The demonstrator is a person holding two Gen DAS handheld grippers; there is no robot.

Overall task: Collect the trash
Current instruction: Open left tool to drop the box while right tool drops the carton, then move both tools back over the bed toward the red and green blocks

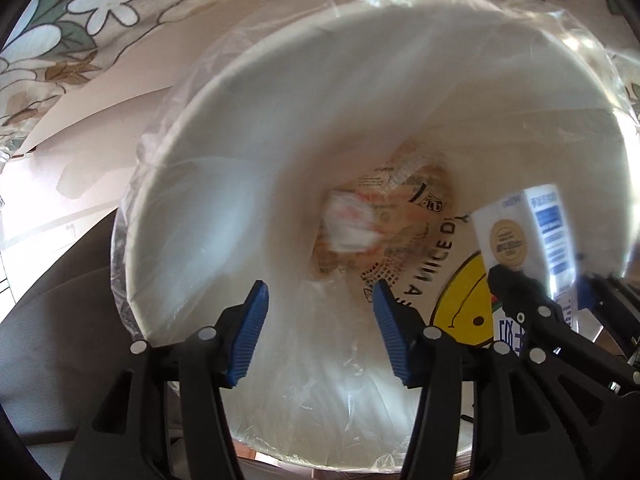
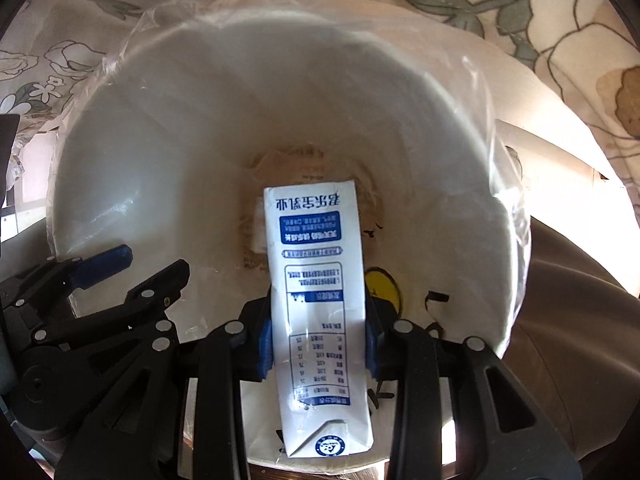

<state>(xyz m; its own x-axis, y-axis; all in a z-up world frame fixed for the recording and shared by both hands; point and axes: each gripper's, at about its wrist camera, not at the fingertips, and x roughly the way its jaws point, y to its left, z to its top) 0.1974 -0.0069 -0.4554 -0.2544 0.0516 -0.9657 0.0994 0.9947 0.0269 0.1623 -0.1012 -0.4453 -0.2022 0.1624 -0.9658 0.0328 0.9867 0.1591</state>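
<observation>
I look straight down into a white bin (image 1: 192, 120) lined with a clear plastic bag. At its bottom lie a blurred white-and-red packet (image 1: 352, 224), brown printed paper (image 1: 404, 184) and a sheet with a yellow smiley (image 1: 464, 304). My left gripper (image 1: 320, 286) hangs open over the bin mouth, nothing between its blue pads. My right gripper (image 2: 320, 312) is shut on a white-and-blue milk carton (image 2: 316, 240), held upright over the bin (image 2: 80, 152). The carton (image 1: 516, 232) and right gripper (image 1: 540, 292) show at the right of the left wrist view; the left gripper (image 2: 136, 270) shows at the left of the right wrist view.
A floral cloth (image 1: 80, 20) drapes behind the bin (image 2: 560, 20). A pale board (image 1: 120, 112) runs along the bin's far left side. A dark grey surface (image 1: 48, 320) lies left of the bin, a brown shiny one (image 2: 580, 320) to its right.
</observation>
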